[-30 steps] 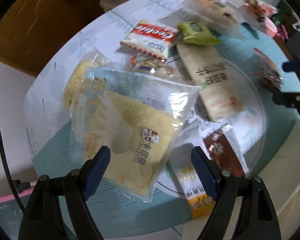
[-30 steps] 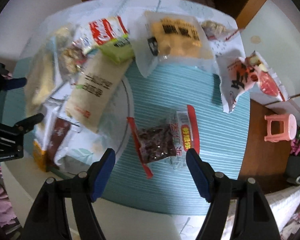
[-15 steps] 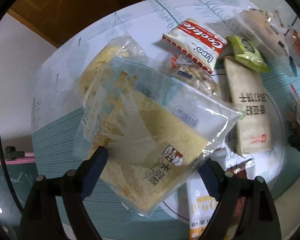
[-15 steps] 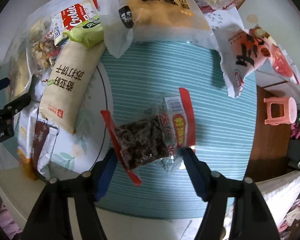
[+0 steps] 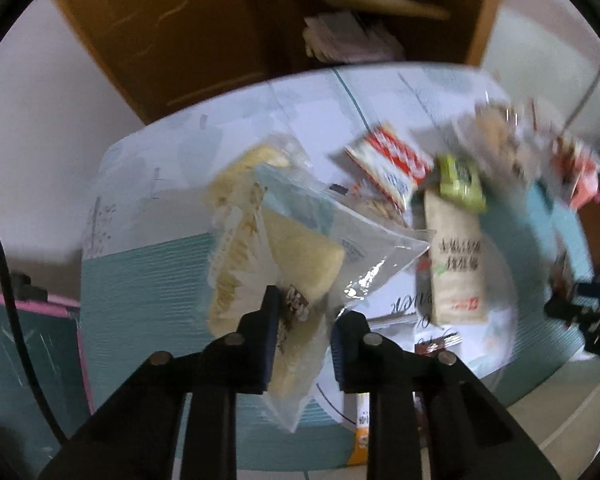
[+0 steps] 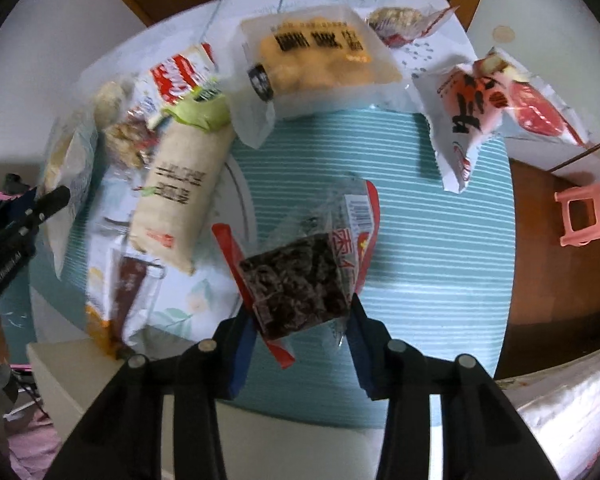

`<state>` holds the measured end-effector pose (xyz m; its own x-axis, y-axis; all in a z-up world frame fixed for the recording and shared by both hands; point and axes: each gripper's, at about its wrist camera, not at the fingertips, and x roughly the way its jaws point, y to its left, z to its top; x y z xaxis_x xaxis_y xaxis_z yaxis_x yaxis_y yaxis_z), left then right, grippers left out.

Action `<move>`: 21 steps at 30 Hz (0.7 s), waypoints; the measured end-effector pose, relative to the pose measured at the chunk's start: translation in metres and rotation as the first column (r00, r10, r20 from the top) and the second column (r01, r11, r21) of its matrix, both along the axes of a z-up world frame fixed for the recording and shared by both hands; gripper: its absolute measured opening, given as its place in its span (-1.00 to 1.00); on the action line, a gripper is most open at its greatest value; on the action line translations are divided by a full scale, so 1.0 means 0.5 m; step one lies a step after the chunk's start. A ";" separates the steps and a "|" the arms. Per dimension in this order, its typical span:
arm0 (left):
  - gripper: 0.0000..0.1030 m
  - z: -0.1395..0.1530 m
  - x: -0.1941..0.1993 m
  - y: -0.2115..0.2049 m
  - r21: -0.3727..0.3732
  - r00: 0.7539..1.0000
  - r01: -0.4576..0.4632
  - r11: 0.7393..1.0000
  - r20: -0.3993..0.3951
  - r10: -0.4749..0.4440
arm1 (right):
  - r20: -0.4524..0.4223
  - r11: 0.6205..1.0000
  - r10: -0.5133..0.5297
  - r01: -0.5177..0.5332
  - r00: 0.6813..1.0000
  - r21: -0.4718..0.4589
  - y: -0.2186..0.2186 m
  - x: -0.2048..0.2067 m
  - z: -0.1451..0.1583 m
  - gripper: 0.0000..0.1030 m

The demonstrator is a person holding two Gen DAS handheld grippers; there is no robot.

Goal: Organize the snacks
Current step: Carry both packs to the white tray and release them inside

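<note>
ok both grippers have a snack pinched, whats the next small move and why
Probably lift both straight up a little. The left gripper has just closed on the yellow cake bag and the right gripper on the dark dried-fruit packet, and other packets crowd the table.

Both cameras ride on the hand-held grippers and look steeply down along their fingers at the table [image 5: 148, 280], close above the snacks. The left view faces the table's far edge and a wooden cabinet [image 5: 188, 28] behind it; the right view sits nearer the striped mat [image 6: 432, 248]. Both share the beige packet [image 5: 456, 264] [image 6: 180, 184], and each sees the other gripper at its edge.
</note>
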<state>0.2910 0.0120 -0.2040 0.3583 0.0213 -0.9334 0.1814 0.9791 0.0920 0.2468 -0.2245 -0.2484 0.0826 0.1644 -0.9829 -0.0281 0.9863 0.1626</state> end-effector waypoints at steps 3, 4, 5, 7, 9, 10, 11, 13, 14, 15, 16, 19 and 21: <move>-0.66 0.059 -0.017 0.050 -0.109 0.998 -0.057 0.992 0.024 0.060 | 0.040 0.999 0.002 -0.003 0.999 0.036 0.002 -0.019 0.034 -0.18; -0.66 0.075 -0.025 0.062 -0.129 0.997 -0.064 0.990 0.035 0.069 | 0.056 0.999 0.002 -0.005 0.998 0.051 0.005 -0.024 0.048 -0.18; -0.66 0.085 -0.030 0.073 -0.138 0.996 -0.067 0.988 0.045 0.074 | 0.072 0.998 -0.002 -0.003 0.997 0.069 0.006 -0.031 0.065 -0.18; -0.67 0.122 -0.055 0.087 -0.158 0.993 -0.079 0.984 0.075 0.091 | 0.105 0.995 -0.008 -0.003 0.994 0.103 0.010 -0.042 0.096 -0.18; -0.67 0.152 -0.080 0.100 -0.184 0.990 -0.084 0.979 0.093 0.103 | 0.138 0.991 -0.020 0.002 0.990 0.130 0.009 -0.057 0.121 -0.18; -0.67 0.177 -0.101 0.104 -0.203 0.988 -0.084 0.976 0.108 0.107 | 0.157 0.990 -0.025 0.002 0.987 0.144 0.009 -0.068 0.136 -0.18; -0.67 0.188 -0.110 0.108 -0.212 0.988 -0.079 0.974 0.116 0.105 | 0.174 0.988 -0.027 0.000 0.984 0.157 0.007 -0.077 0.152 -0.18; -0.67 0.227 -0.144 0.110 -0.242 0.985 -0.064 0.968 0.139 0.100 | 0.203 0.984 -0.031 -0.005 0.979 0.177 0.010 -0.088 0.175 -0.18; -0.67 0.244 -0.157 0.111 -0.253 0.984 -0.058 0.966 0.150 0.098 | 0.216 0.982 -0.033 -0.008 0.976 0.188 0.017 -0.093 0.184 -0.18; -0.67 0.269 -0.179 0.108 -0.265 0.982 -0.044 0.963 0.168 0.091 | 0.230 0.980 -0.035 -0.012 0.972 0.200 0.017 -0.103 0.201 -0.18; -0.67 0.285 -0.193 0.107 -0.273 0.980 -0.035 0.961 0.178 0.087 | 0.246 0.978 -0.035 -0.017 0.969 0.208 0.013 -0.115 0.217 -0.18; -0.67 0.349 -0.255 0.092 -0.291 0.972 0.016 0.957 0.228 0.053 | 0.292 0.971 -0.039 -0.033 0.956 0.237 0.028 -0.147 0.261 -0.18; -0.67 0.376 -0.287 0.081 -0.298 0.967 0.049 0.953 0.252 0.029 | 0.326 0.968 -0.035 -0.049 0.945 0.246 0.039 -0.175 0.295 -0.18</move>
